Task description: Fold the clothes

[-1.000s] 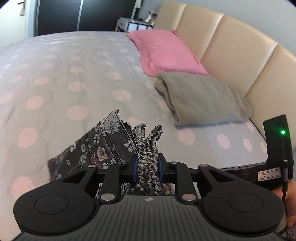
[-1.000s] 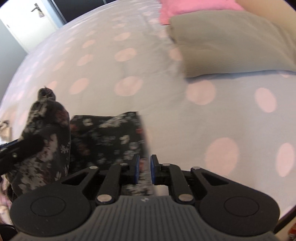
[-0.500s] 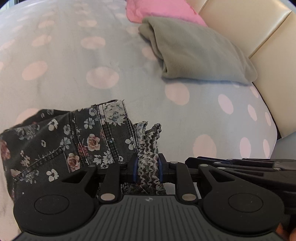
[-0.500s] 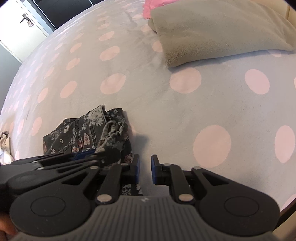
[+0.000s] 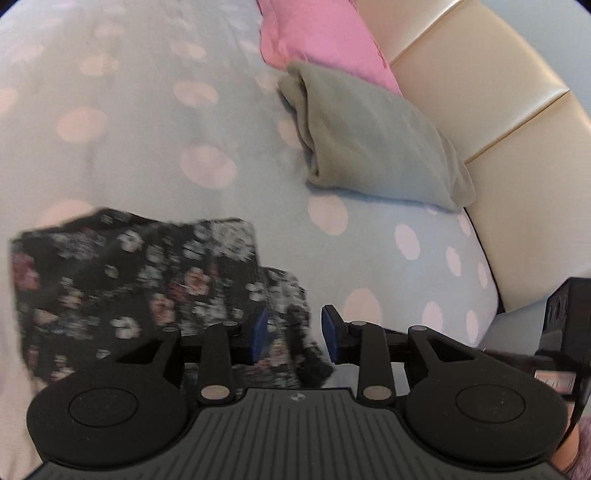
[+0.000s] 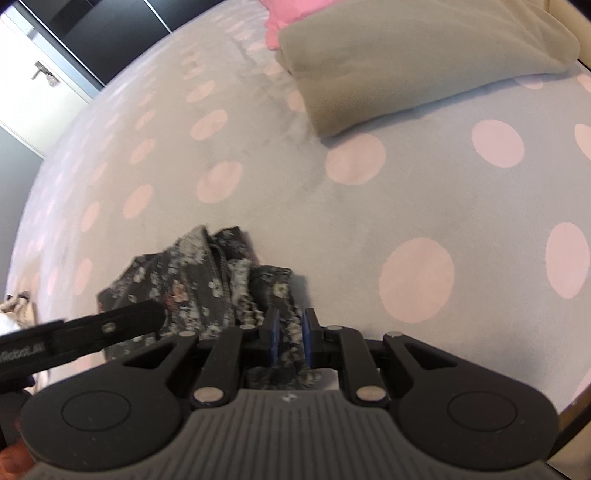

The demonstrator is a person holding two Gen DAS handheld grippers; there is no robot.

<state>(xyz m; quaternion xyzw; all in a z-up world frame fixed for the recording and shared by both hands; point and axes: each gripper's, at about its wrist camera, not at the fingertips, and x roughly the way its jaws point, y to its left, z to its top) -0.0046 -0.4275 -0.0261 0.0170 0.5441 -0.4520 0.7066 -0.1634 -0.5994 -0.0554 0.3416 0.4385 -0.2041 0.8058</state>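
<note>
- Your left tongs have just been opening. There's a clear gap between the blue pads now, with the edge of the floral garment lying loose in it and not pinched.
- The right tongs have just been easing apart too, but they're much narrower. Fabric fills the gap, though I can't tell if the pads really bite or just brush it.
- The garment itself sits bunched on the spotted bedspread, well short of the grey pillow and the pink pillow.
- Risk one: pull away with cloth snagged on a pad and you'll drag the fold open again.
- Risk two: if one side lets go before the other, that corner flops and the stack goes crooked.
- Risk three: the layers look lumpy near the tongs, so it may spring back up once released.
- Hard to see: the left view is motion-blurred, so seams and edges are mush there.
- The near edge of the garment is hidden under both tong bodies, and whether it's folded square is anyone's guess.
</note>
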